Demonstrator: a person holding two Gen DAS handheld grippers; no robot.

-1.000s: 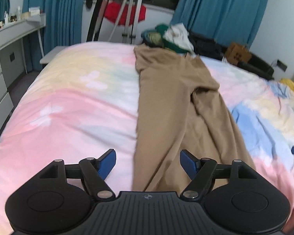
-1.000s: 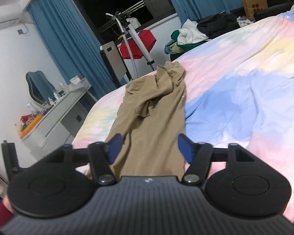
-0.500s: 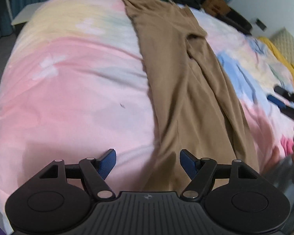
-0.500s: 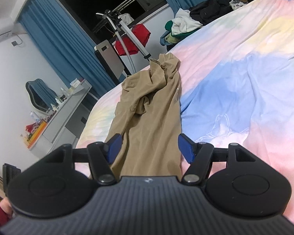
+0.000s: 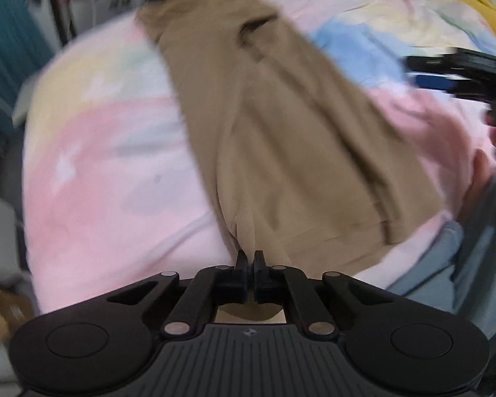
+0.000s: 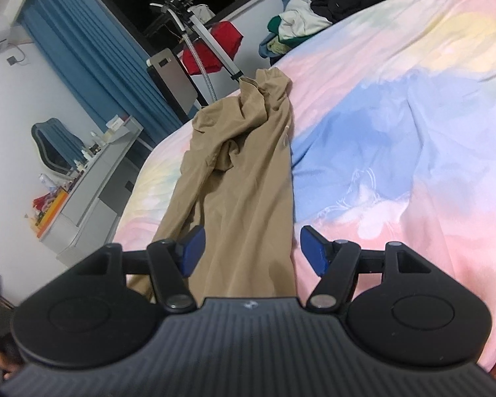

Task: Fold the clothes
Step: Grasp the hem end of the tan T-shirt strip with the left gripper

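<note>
A tan garment (image 5: 281, 125) lies lengthwise on a bed with a pastel pink, blue and yellow cover (image 5: 115, 172). My left gripper (image 5: 250, 258) is shut on the near hem of the tan garment, pinching a fold of cloth between its jaws. The left wrist view is blurred. My right gripper (image 6: 251, 248) is open, its blue pads on either side of the garment's near end (image 6: 244, 198), just above the cloth. The right gripper also shows at the right edge of the left wrist view (image 5: 459, 72).
A heap of other clothes (image 6: 301, 26) lies at the bed's far end. A garment steamer stand (image 6: 195, 29) with a red item, blue curtains (image 6: 99, 53) and a grey desk (image 6: 92, 178) stand left of the bed. The bed cover (image 6: 396, 125) stretches to the right.
My left gripper has moved down to the garment's near hem and shut on it. My right gripper has stayed open and come lower and closer over the garment's end.
</note>
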